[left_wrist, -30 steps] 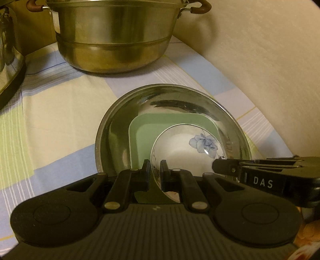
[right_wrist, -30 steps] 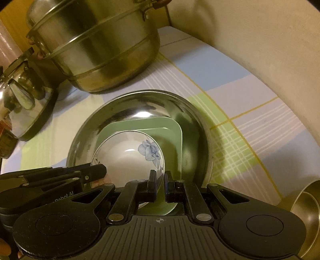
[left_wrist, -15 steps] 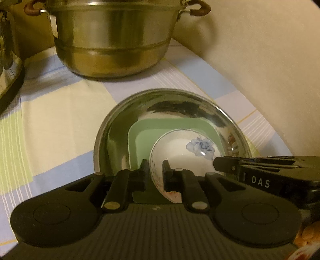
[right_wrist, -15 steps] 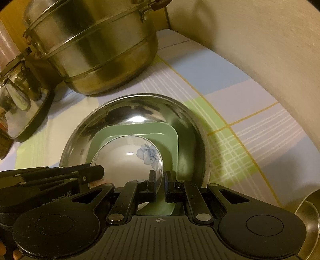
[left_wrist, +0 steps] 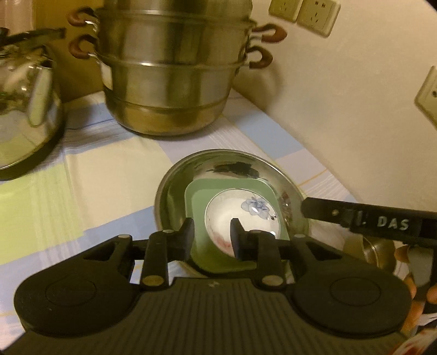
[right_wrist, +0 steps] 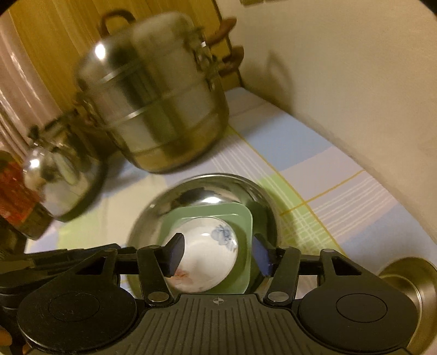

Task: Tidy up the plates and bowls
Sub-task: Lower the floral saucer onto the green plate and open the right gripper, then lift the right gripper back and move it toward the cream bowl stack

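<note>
A white bowl with a blue flower (left_wrist: 245,215) sits in a green square plate (left_wrist: 196,202), which lies inside a wide steel bowl (left_wrist: 172,196) on the checked cloth. My left gripper (left_wrist: 211,234) hovers above the stack's near side. Its jaws are opening, with no pad touching the bowl. In the right wrist view the same white bowl (right_wrist: 207,251), green plate (right_wrist: 243,218) and steel bowl (right_wrist: 153,218) appear below my right gripper (right_wrist: 218,254). Its jaws are also opening, wide apart and clear of the rim. The other gripper's arm (left_wrist: 355,215) reaches in from the right.
A tall tiered steel steamer pot (left_wrist: 174,82) stands behind the stack, with a shiny kettle (left_wrist: 24,109) to its left. A small steel bowl (right_wrist: 409,289) sits at the near right. The wall with sockets (left_wrist: 303,11) borders the table's right side.
Both grippers were shut on the white bowl's near rim. They have let go, opened and risen up and back. The bowl stays in the green plate.
</note>
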### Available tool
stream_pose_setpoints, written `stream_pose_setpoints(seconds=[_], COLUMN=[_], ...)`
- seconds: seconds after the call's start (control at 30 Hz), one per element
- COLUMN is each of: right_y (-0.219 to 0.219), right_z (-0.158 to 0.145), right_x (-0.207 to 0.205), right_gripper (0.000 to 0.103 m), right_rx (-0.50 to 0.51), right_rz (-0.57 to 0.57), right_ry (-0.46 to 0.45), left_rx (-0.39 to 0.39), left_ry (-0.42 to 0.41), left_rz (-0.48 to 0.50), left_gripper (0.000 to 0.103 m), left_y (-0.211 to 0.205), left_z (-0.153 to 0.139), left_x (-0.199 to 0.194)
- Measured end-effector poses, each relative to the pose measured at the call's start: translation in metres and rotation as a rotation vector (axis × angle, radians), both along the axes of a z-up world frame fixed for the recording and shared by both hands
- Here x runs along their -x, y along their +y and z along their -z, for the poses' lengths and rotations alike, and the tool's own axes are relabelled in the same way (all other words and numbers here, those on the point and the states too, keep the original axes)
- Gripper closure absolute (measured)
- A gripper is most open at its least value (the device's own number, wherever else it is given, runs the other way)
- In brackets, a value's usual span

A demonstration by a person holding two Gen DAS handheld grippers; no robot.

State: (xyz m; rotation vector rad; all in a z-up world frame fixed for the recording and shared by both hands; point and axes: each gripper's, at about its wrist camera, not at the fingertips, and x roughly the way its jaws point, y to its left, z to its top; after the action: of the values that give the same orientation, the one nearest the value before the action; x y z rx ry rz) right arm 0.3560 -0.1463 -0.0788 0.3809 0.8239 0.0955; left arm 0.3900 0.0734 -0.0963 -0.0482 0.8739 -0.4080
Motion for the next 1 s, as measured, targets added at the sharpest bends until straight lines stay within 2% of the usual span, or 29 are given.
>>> stream_pose_setpoints(seconds=[0.2, 0.37, 0.6, 1.0], right_y=[-0.003, -0.003, 0.001, -0.002], right_z=[-0.029, -0.047, -0.064, -0.066], right_x=[0.049, 0.097, 0.163, 0.252], right_gripper=[0.033, 0.024, 0.022, 0.021], right_rx=[-0.043, -0.083, -0.111, -0.050], right_rz=[-0.023, -0.056, -0.104, -0.168], right_ry=[-0.063, -0.082, -0.077, -0.040], left_rx=[-0.017, -0.003, -0.001, -0.015], left_ry=[-0.028, -0.016, 0.001, 0.002], left_rz=[-0.031, -0.072, -0.101, -0.110], left_gripper=[0.077, 0.077, 0.077, 0.077], left_y=[0.019, 0.028, 0.031, 0.019], left_z=[-0.024, -0.036, -0.047, -0.053], left_x=[0.050, 0.099, 0.172, 0.270])
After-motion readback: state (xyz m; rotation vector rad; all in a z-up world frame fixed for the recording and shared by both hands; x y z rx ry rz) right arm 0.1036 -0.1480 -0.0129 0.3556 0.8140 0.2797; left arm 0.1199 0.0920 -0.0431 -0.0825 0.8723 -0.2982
